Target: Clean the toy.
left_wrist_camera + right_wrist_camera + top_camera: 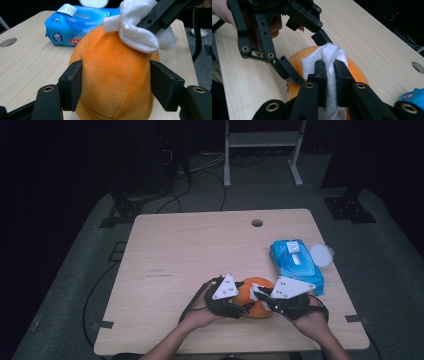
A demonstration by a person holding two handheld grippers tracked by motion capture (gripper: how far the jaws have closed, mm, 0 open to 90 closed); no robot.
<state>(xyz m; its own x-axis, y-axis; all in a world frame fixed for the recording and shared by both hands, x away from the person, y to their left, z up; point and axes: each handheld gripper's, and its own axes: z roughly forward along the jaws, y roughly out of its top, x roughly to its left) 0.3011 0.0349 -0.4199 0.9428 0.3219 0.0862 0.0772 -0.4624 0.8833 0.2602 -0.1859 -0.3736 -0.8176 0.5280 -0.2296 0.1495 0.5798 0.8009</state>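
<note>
I've got the orange plush toy [255,304] sitting near the front edge of the table [200,250], between my two hands. The left gripper [116,83] brackets it — both pads lie against the fabric on either side, so I call it clamped on the toy and steadying it. The right gripper [330,82] is clenched tight on a white wipe [329,56], bunched and pressed to the top of the toy. By my reading the wipe is already pulled from the blue wipe pack [296,265], which lies just beyond with its lid [320,255] flipped open — so fetching is done and the wiping is barely begun. Left to do: work the wipe across the plush surface, then set things down.
</note>
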